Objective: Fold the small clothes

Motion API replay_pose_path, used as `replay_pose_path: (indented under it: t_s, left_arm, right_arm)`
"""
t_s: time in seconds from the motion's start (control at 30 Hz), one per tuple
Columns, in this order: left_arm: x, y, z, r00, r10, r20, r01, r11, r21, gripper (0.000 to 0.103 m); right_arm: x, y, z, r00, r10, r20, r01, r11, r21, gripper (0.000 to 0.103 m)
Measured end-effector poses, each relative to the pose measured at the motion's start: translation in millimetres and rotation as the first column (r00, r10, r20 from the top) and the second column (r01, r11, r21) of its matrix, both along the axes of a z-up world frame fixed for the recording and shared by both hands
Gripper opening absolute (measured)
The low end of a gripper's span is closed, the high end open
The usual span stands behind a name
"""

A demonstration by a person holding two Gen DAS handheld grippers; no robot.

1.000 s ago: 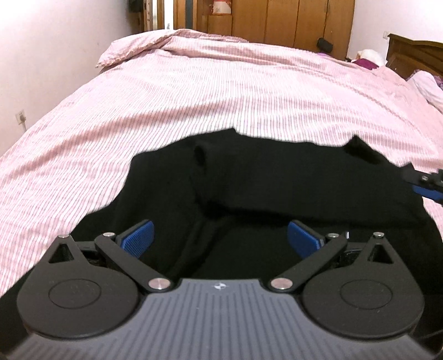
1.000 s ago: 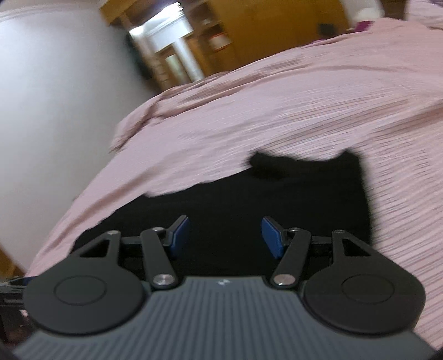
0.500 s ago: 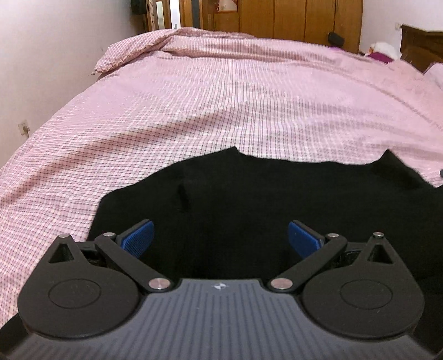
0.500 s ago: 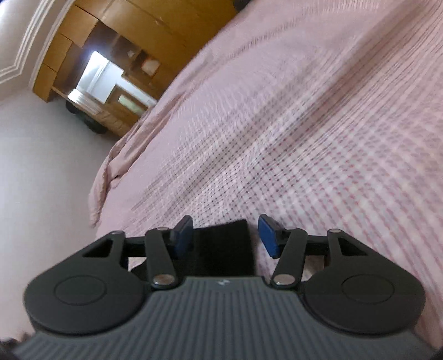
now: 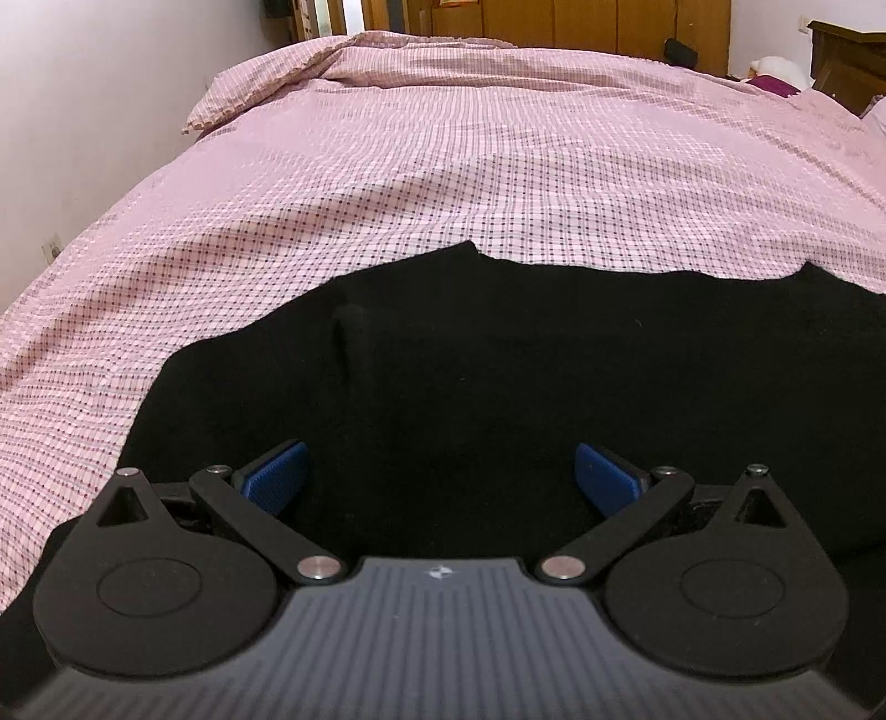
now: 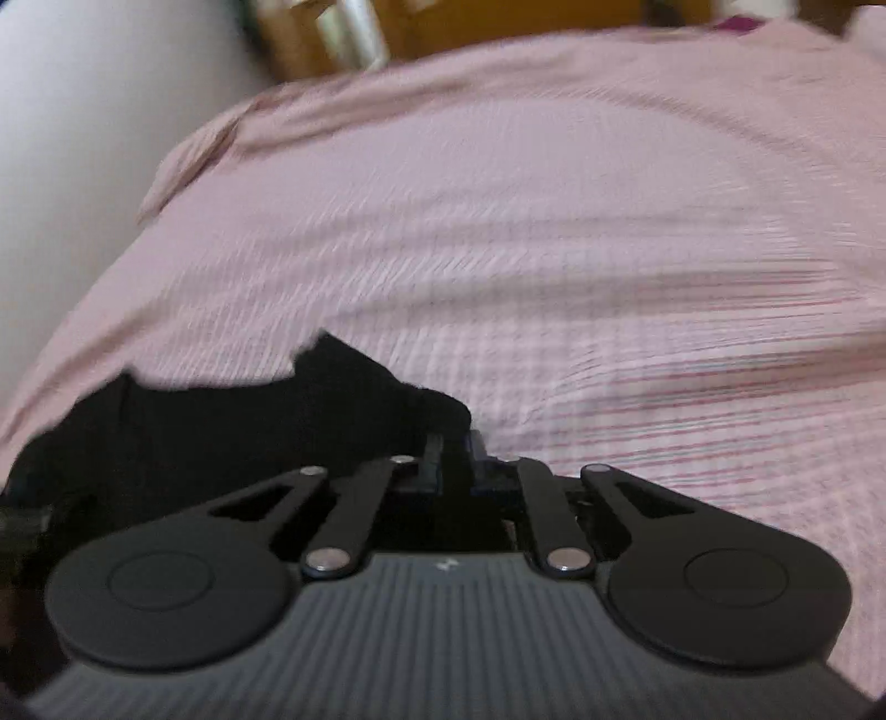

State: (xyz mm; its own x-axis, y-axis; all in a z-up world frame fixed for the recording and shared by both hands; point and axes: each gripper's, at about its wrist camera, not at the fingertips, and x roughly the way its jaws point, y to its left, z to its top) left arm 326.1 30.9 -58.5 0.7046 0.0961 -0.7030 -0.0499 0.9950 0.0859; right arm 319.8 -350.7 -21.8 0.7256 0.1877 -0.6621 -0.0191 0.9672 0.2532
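Note:
A black garment (image 5: 498, 376) lies spread on the pink checked bedspread (image 5: 443, 166). My left gripper (image 5: 440, 476) is open, its blue pads wide apart just above the garment's near part, holding nothing. In the right wrist view, which is blurred, my right gripper (image 6: 451, 457) is shut on the right edge of the black garment (image 6: 232, 421), with cloth bunched between its jaws.
The bedspread (image 6: 554, 221) stretches far ahead and to both sides. A white wall (image 5: 83, 111) runs along the left. Wooden wardrobes (image 5: 554, 22) stand at the back, and a dark headboard (image 5: 847, 55) with pillows is at the far right.
My right gripper swung over to the garment's right edge and closed on it. The garment has settled flatter. My left gripper stayed open over it.

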Motion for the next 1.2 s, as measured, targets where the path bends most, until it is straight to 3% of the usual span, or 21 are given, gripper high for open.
replay_pose_path:
  t_s: [0.1,0.2,0.33,0.4,0.53,0.67,0.77,0.83,1.0,1.1,1.13,1.17,1.2]
  left_arm:
    - [0.1,-0.6,-1.0,1.000,0.005,0.002,-0.005,1.000,0.004,0.103]
    - [0.5,-0.2,-1.3,1.000,0.001,0.003,-0.001,1.000,0.007,0.103]
    - [0.9,1.8,-1.0,1.000,0.000,0.005,0.000,1.000,0.004,0.103]
    - [0.3,1.5,-0.5,1.000,0.003,0.008,-0.003,1.000,0.009,0.103]
    - [-0.8,0.8,-1.2,1.000,0.012,0.014,-0.012,1.000,0.011,0.103]
    - [-0.7,0.1,-2.1,1.000,0.019,0.014,-0.019,1.000,0.014,0.103]
    - [-0.6,0.0,-2.2,1.000,0.026,0.011,-0.026,1.000,0.011,0.103]
    - [-0.5,0.5,-1.9,1.000,0.028,0.008,-0.028,1.000,0.008,0.103]
    - [-2.6,2.3,3.7,0.999,0.034,-0.014,-0.034,0.999,-0.001,0.103]
    - [-8.9,3.9,11.5,0.999,0.038,-0.023,-0.038,0.999,-0.001,0.103]
    - [-11.5,4.8,14.6,0.999,0.041,-0.025,-0.041,0.999,-0.003,0.103]
    - [-14.3,6.0,17.9,0.999,0.044,-0.027,-0.044,0.999,-0.005,0.103]
    - [-17.8,7.7,21.8,0.998,0.048,-0.028,-0.048,0.999,-0.010,0.103]
  right_arm:
    - [2.1,2.7,-17.5,0.999,-0.045,-0.020,0.044,0.996,-0.076,0.010]
    - [2.7,2.6,-23.8,0.998,-0.060,0.001,0.060,0.996,-0.059,0.013]
    - [-4.6,-9.7,-3.9,0.993,-0.114,0.032,0.114,0.993,0.004,0.022]
    - [-24.0,-12.1,11.2,0.986,-0.141,0.090,0.141,0.990,0.009,0.024]
    - [-62.7,-7.6,29.3,0.982,-0.072,0.175,0.066,0.997,0.041,0.024]
    - [-75.3,10.2,14.9,0.993,0.035,0.116,-0.040,0.999,0.037,0.023]
    - [-65.0,22.9,-13.9,1.000,-0.004,0.024,0.005,0.998,-0.069,0.021]
    - [-65.1,20.8,-31.3,0.998,-0.029,0.063,0.032,0.999,-0.044,0.021]
    - [-66.2,15.7,-29.4,0.996,-0.071,0.057,0.070,0.997,0.024,0.023]
    - [-70.6,20.9,-22.4,0.997,-0.059,0.057,0.059,0.998,0.010,0.040]
    - [-73.5,23.2,-19.0,0.996,-0.058,0.061,0.058,0.998,0.006,0.055]
    - [-77.9,26.1,-14.6,0.996,-0.057,0.074,0.057,0.998,-0.002,0.063]
    - [-80.6,27.9,-13.0,0.995,-0.052,0.089,0.053,0.998,-0.012,0.064]
